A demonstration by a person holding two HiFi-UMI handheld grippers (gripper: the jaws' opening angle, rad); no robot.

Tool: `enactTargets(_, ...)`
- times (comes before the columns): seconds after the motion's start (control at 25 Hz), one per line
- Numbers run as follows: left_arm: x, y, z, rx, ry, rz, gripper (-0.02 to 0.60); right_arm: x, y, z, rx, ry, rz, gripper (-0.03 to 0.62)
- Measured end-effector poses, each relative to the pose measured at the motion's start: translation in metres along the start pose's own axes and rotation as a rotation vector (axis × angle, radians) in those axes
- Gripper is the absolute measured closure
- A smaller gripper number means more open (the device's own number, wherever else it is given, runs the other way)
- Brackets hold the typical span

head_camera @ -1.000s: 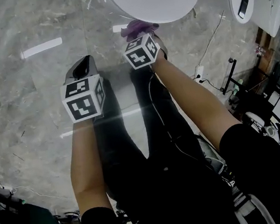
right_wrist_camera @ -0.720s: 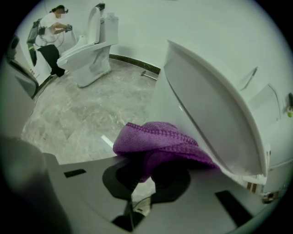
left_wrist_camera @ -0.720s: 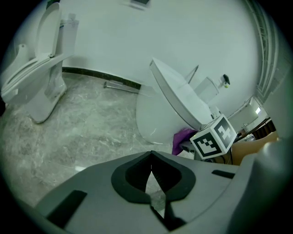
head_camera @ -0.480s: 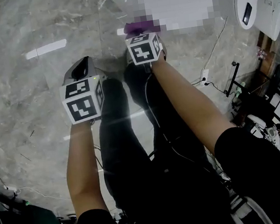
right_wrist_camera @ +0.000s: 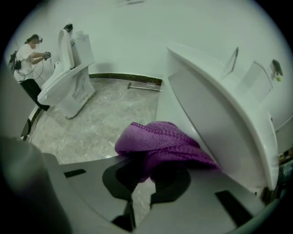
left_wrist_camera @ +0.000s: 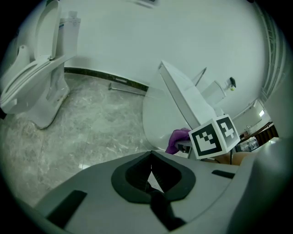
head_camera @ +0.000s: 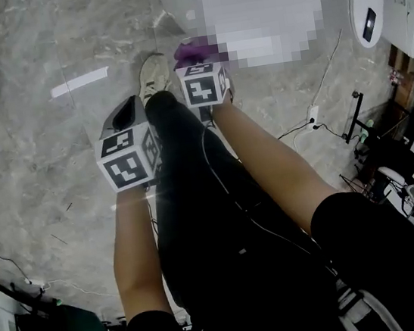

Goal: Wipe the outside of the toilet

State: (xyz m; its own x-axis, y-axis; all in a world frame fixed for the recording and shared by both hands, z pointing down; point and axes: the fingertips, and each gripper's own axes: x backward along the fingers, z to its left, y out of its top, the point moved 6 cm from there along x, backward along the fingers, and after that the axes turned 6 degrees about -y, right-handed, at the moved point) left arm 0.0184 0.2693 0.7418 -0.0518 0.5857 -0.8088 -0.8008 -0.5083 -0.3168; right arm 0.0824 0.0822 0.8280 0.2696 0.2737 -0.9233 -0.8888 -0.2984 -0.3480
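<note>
The right gripper [right_wrist_camera: 145, 177] has its fingers clamped on a bunched purple cloth [right_wrist_camera: 160, 141]. The cloth bulges out ahead of them, so soft fabric rather than hard plastic meets the toilet [right_wrist_camera: 215, 114]. It lies against the sloping white outer side of the toilet, low and near the front, which suits a wiping stroke along that surface. The arm reaches forward and down to get there.

The left gripper [left_wrist_camera: 150, 180] hangs lower and apart over the marble floor [head_camera: 45, 153]. Its fingers are together with nothing between them. It seems to be held aside so that it does not get in the way of the wiping.

The person's own leg [head_camera: 192, 170] and light shoe [head_camera: 152, 77] stand between the two grippers, close to the toilet's base. They are likely to crowd any sweep toward the left side. A cable [head_camera: 324, 127] trails over the floor to the right. Well off near the wall stands a second toilet [right_wrist_camera: 68, 87], with another person [right_wrist_camera: 29, 59] beside it, too distant to matter here.
</note>
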Motion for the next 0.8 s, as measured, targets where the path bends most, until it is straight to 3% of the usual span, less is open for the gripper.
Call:
enactTargets(0.44,-0.018,0.097,0.024,-0.044,-0.003,0.065,0.572,-0.030,0.082,0.016,-0.351,-0.046,0.053,0.551)
enactTargets(0.8,-0.024,0.156,0.055,-0.011,0.000,0.066,0.572,-0.059,0.137,0.021,-0.465,-0.052,0.063,0.551)
